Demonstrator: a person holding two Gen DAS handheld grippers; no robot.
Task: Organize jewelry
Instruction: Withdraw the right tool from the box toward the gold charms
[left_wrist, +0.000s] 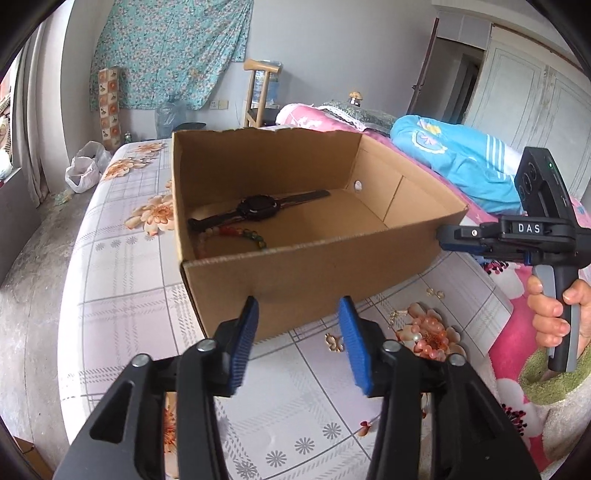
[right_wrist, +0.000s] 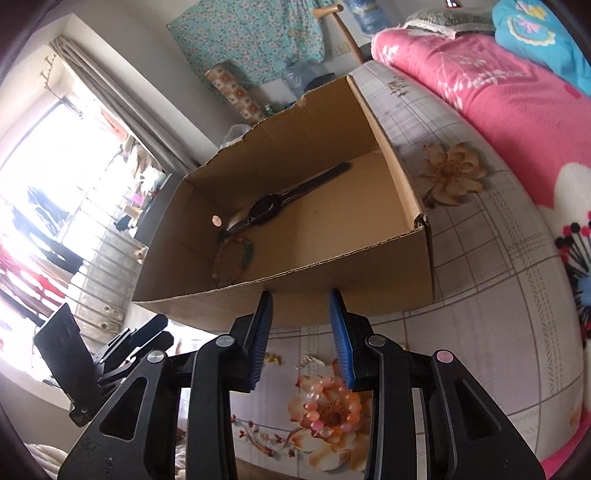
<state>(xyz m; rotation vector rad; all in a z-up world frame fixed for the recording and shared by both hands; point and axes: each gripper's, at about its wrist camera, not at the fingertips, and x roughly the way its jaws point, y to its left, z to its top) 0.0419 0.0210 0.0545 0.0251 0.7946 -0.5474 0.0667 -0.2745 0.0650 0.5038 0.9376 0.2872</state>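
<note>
Cardboard box (left_wrist: 314, 273) on the bed (left_wrist: 122, 266), containing a black watch (left_wrist: 258, 206) and a beaded bracelet (left_wrist: 236, 236). Pink bead bracelet (right_wrist: 325, 402) and gold pieces (left_wrist: 334, 341) lie outside. Left gripper (left_wrist: 299, 343) and right gripper (right_wrist: 301, 332) fingers parted, empty

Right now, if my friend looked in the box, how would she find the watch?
Look for the open cardboard box on the flowery bedsheet. Inside, near its back wall, lies the black watch, stretched out flat with its straps in a line. Beside it sits a colourful bead bracelet, but the watch is the only all-black thing, with a dark face.
</note>
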